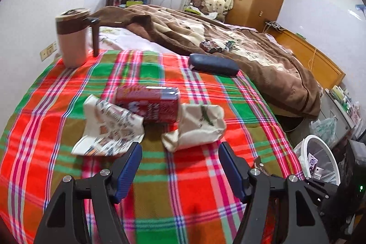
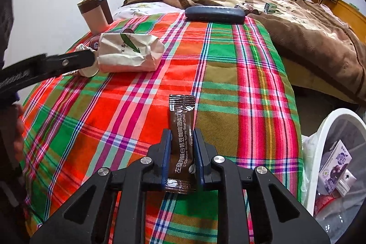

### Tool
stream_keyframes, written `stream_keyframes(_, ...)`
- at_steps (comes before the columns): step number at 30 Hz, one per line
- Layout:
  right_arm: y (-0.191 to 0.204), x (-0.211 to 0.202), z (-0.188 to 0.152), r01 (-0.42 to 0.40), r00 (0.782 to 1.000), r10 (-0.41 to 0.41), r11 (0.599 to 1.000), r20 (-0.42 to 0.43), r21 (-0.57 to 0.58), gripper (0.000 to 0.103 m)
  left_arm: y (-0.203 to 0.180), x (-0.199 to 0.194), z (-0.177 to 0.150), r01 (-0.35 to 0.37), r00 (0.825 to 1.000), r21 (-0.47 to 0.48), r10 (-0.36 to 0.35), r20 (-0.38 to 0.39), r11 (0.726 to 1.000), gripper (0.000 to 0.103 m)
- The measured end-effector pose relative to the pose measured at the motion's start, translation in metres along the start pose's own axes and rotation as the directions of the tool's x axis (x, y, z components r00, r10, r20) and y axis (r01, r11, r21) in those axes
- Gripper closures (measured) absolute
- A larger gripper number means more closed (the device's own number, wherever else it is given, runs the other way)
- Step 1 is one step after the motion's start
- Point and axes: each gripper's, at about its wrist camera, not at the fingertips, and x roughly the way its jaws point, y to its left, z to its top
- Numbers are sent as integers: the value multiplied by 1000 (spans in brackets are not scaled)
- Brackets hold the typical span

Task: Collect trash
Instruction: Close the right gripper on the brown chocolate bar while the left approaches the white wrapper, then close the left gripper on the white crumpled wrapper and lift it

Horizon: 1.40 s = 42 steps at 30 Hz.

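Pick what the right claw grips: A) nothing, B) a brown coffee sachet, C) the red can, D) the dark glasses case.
B: in the right wrist view the right claw is closed with its pads pressed on both sides of the brown coffee sachet.

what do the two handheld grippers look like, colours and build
Both match: the left gripper and right gripper have matte black angular linkage arms with triangular cut-outs, round silver pivot bolts, and flat ribbed blue pads on each finger. No cables or sleeves are visible.
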Motion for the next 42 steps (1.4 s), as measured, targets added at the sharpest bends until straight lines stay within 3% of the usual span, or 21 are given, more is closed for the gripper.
stream_keyframes(21, -6, 3, 5, -15, 1000, 15, 1000, -1, 13, 83, -11, 56, 17, 110, 993, 42, -107, -54, 993, 34)
stream_keyframes(22, -7, 3, 5, -15, 1000, 15, 1000, -1, 14, 83, -11, 59, 16, 118, 991, 42, -115, -64, 992, 36)
stream_keyframes(24, -8, 3, 5, -16, 1000, 16, 1000, -1, 19, 83, -13, 62, 15, 118, 991, 48, -114, -76, 992, 50)
stream_keyframes(27, -8, 4, 5, -15, 1000, 15, 1000, 0, 22, 83, -16, 64, 13, 118, 990, 49, -114, -81, 992, 58)
stream_keyframes(42, -10, 4, 4, -11, 1000, 11, 1000, 4, 29, 83, -25, 57, 3, 126, 990, 67, -121, -78, 990, 82)
